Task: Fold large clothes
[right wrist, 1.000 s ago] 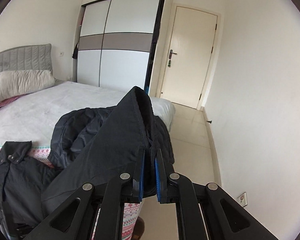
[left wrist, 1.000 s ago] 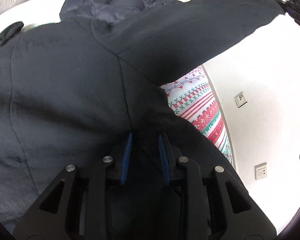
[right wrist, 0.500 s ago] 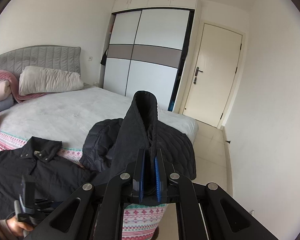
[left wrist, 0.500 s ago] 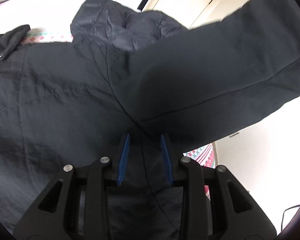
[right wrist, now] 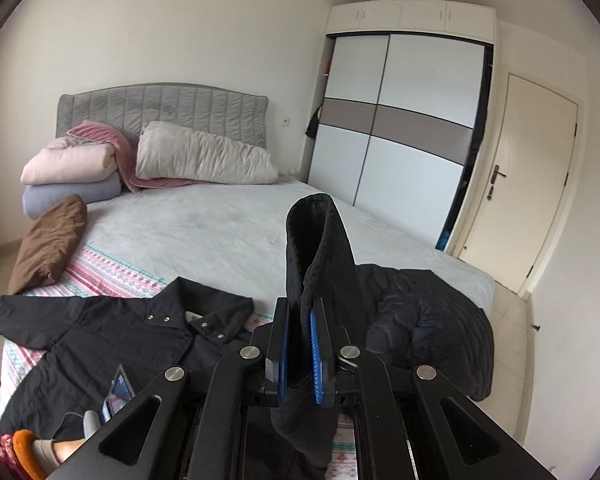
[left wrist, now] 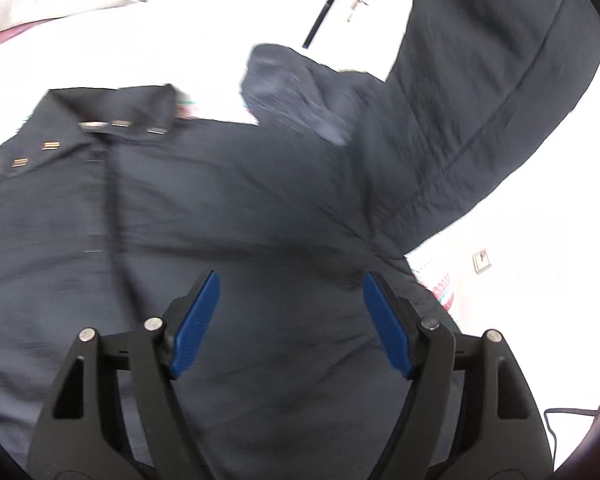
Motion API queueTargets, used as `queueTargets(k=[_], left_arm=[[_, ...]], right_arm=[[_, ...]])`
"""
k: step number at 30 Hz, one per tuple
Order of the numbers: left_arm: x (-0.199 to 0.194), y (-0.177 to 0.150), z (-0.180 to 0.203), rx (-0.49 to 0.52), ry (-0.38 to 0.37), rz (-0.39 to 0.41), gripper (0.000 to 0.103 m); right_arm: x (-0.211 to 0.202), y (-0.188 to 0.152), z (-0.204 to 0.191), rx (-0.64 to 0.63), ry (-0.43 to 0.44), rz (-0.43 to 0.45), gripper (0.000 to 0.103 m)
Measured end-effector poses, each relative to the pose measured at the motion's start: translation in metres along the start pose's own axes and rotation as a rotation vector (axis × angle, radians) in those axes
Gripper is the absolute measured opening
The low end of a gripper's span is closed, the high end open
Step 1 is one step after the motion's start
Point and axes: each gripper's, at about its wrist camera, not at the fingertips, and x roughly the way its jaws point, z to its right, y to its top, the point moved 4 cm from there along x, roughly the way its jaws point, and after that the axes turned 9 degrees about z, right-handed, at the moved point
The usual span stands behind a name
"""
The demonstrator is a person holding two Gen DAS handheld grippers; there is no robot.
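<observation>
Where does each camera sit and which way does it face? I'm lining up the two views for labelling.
Left wrist: on the left gripper, looking down along its open blue fingers at the black jacket spread on the bed; only the gripper shows.
Right wrist: on the right gripper, looking across the bed toward the wardrobe and door; its fingers are shut on the jacket's sleeve.
Shared: the jacket, its snap collar and the quilted dark coat.
</observation>
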Motion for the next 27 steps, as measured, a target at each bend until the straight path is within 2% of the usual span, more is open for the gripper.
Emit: queueTargets(k=[5, 7, 9, 10, 11, 12, 15, 19, 20, 22, 23, 24, 27], left_arm=[[-0.056, 0.003, -0.079, -0.099, 0.099, 0.052, 0.077], [-0.072, -0.003, -0.107, -0.138, 0.117, 0.06, 0.077], [-0.083, -0.007, -0.13, -0.168, 0.127, 0.07, 0.078], [-0.088, -0.012, -0.142, -0.182, 0.133, 0.075, 0.078], [-0.091, -0.014, -0.149, -0.198, 0.136, 0.076, 0.078], [-0.091, -0.014, -0.155, -0.214, 0.132, 0.076, 0.078], [-0.077, -0.014, -0.16, -0.242, 0.111, 0.064, 0.078], [-0.033, -0.02, -0.151, -0.211, 0.109, 0.001, 0.077], [-0.022, -0.023, -0.148, -0.206, 0.109, -0.021, 0.073], [-0.003, -0.026, -0.142, -0.188, 0.135, -0.048, 0.047], [0.003, -0.027, -0.142, -0.166, 0.202, -0.041, 0.035], [0.004, -0.027, -0.142, -0.155, 0.247, -0.017, 0.027], [0.004, -0.027, -0.144, -0.158, 0.275, 0.043, 0.028]], right_arm=[[0.042, 0.0, -0.071, 0.018, 0.138, -0.038, 0.012], [0.057, -0.004, -0.096, 0.05, 0.26, -0.076, 0.016], [0.065, -0.011, -0.117, 0.067, 0.347, -0.121, 0.031], [0.067, -0.014, -0.123, 0.062, 0.355, -0.124, 0.047], [0.067, -0.018, -0.126, 0.047, 0.352, -0.114, 0.061], [0.067, -0.021, -0.127, 0.024, 0.337, -0.106, 0.065], [0.08, -0.04, -0.111, -0.012, 0.27, -0.142, 0.067], [0.101, -0.073, -0.062, 0.042, 0.18, -0.218, 0.067], [0.107, -0.083, -0.048, 0.058, 0.154, -0.237, 0.067], [0.117, -0.104, -0.02, 0.097, 0.106, -0.267, 0.067], [0.121, -0.115, -0.005, 0.121, 0.079, -0.279, 0.067], [0.127, -0.128, 0.009, 0.147, 0.052, -0.294, 0.067], [0.138, -0.166, 0.039, 0.218, 0.002, -0.341, 0.067]])
